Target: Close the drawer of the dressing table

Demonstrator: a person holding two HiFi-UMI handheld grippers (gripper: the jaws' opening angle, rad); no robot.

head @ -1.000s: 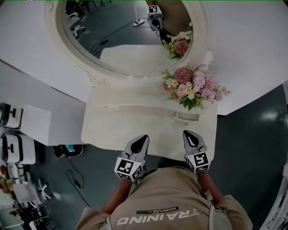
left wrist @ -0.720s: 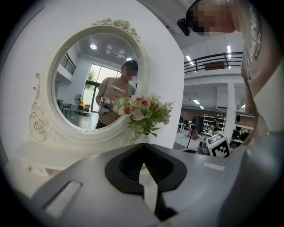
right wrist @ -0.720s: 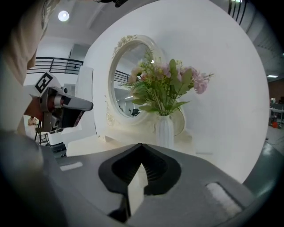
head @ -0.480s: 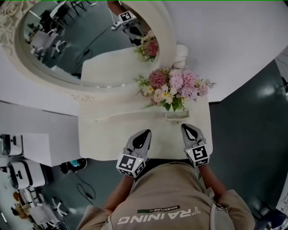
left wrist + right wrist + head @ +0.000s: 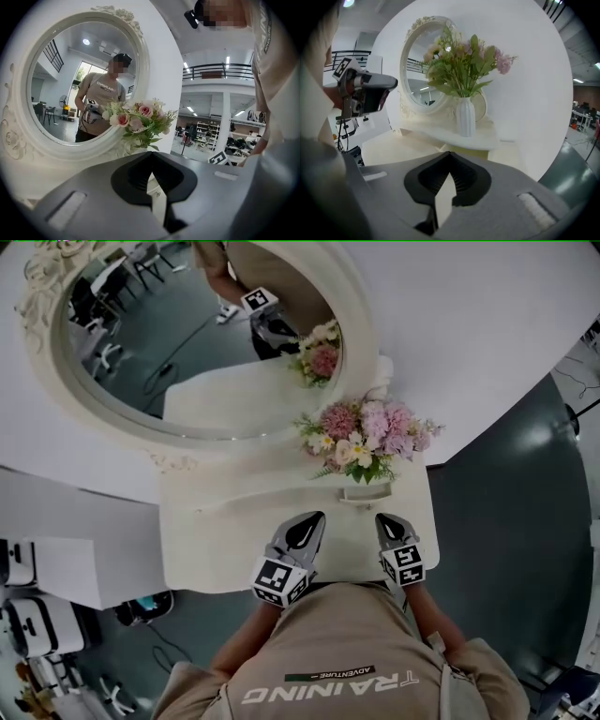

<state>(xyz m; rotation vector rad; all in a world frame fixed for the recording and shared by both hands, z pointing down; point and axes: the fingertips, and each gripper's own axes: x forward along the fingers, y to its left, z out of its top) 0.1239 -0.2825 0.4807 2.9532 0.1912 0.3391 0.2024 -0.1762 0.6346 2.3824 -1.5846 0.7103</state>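
1. A cream-white dressing table with a broad flat worktop [image 5: 225, 540] stands against a white wall. A large oval mirror in a carved cream frame [image 5: 178, 352] rises behind it.
2. A bunch of pink and white flowers [image 5: 370, 439] sits in a white ribbed vase [image 5: 465, 117] on a raised shelf at the back right of the worktop.
3. Just below the flowers, a small pale drawer front [image 5: 364, 495] seems to stand a little proud of that shelf. It looks like the drawer to be closed, though I cannot tell how far out it is.
4. A person in a beige shirt stands at the front edge with a grey tool in each hand. The left claw [image 5: 312, 518] hovers over the near worktop, its jaws together at the tips with nothing between them.
5. The right claw [image 5: 382, 519] hovers beside it, nearer the drawer. Its jaws are likewise together and empty.
6. Neither claw touches the drawer, so I judge the closing push has not yet begun. What remains is to reach it and press it in.
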